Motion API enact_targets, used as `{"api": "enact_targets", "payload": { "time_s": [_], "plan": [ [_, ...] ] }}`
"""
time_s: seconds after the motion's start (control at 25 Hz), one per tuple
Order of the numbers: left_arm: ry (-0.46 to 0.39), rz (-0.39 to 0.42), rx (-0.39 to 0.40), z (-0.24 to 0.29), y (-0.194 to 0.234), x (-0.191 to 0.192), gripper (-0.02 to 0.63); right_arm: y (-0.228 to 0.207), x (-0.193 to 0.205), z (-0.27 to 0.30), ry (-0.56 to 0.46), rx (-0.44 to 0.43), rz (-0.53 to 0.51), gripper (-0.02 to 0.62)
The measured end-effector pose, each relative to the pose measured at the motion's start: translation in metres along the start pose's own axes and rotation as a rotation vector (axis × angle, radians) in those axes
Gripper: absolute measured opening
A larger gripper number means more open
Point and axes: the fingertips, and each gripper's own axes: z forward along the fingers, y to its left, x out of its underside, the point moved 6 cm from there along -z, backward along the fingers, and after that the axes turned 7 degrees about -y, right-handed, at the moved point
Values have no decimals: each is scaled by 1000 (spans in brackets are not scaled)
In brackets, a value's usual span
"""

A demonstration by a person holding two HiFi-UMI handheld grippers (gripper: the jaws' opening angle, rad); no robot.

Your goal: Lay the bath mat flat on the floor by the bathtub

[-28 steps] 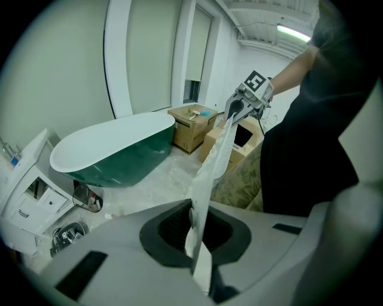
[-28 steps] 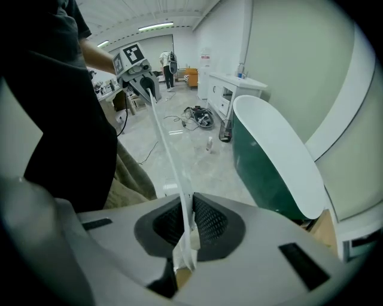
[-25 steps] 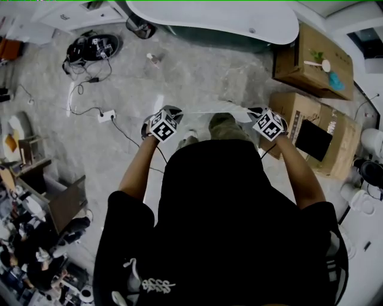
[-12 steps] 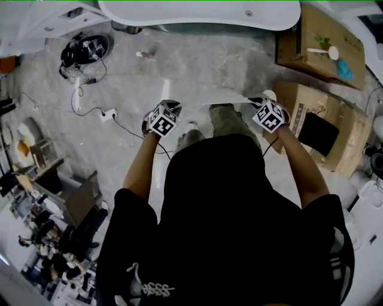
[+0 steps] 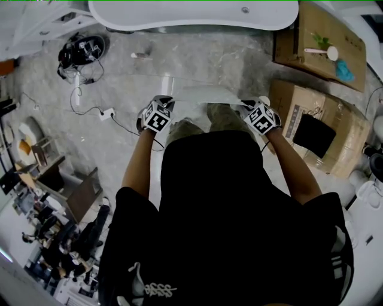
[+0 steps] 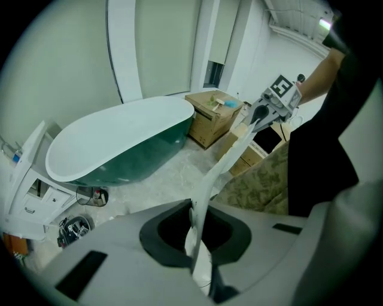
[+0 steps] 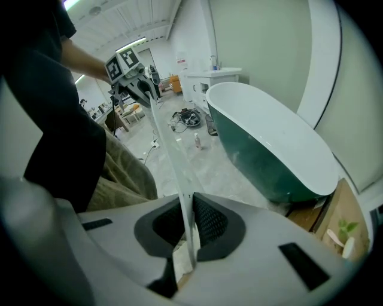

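Note:
A thin white bath mat [image 5: 203, 94] hangs in the air, stretched between my two grippers above the grey marbled floor. My left gripper [image 5: 163, 106] is shut on its left end and my right gripper [image 5: 251, 107] on its right end. In the left gripper view the mat [image 6: 224, 161] runs edge-on from my pinched jaws [image 6: 192, 206] up to the other gripper [image 6: 278, 95]. The right gripper view shows the same strip [image 7: 170, 155] clamped at my jaws [image 7: 190, 203]. The white-and-green bathtub [image 5: 191, 15] lies ahead, at the top of the head view.
Two cardboard boxes [image 5: 320, 42] [image 5: 320, 128] stand to the right of the tub. A power strip with cables [image 5: 106, 113], a black cable-filled dish [image 5: 84, 51] and a small bottle [image 5: 139, 55] lie on the floor at left. Cluttered furniture [image 5: 54, 197] fills the left edge.
Both grippers, still holding the mat taut, have shifted a little up and left in the head view; the bathtub has slid toward the picture's top.

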Motion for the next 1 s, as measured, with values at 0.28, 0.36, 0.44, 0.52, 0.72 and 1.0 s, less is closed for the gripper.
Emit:
{"api": "enact_targets", "payload": {
  "time_s": [0.28, 0.36, 0.44, 0.52, 0.72, 1.0],
  "plan": [
    [-21, -5, 20, -5, 41, 13, 25, 12, -30, 23, 36, 40, 49, 29],
    [-31, 9, 44, -6, 53, 21, 25, 15, -41, 29, 54, 52, 54, 29],
    [-36, 28, 67, -6, 65, 28, 25, 18, -52, 35, 67, 73, 69, 29],
    [-39, 52, 92, -8, 75, 34, 25, 24, -61, 42, 78, 98, 99, 29],
    [-57, 101, 142, -4, 101, 46, 25, 34, -79, 56, 101, 142, 168, 29],
    [-96, 102, 216, 15, 127, 64, 25, 41, -91, 77, 161, 185, 199, 29]
  ]
}}
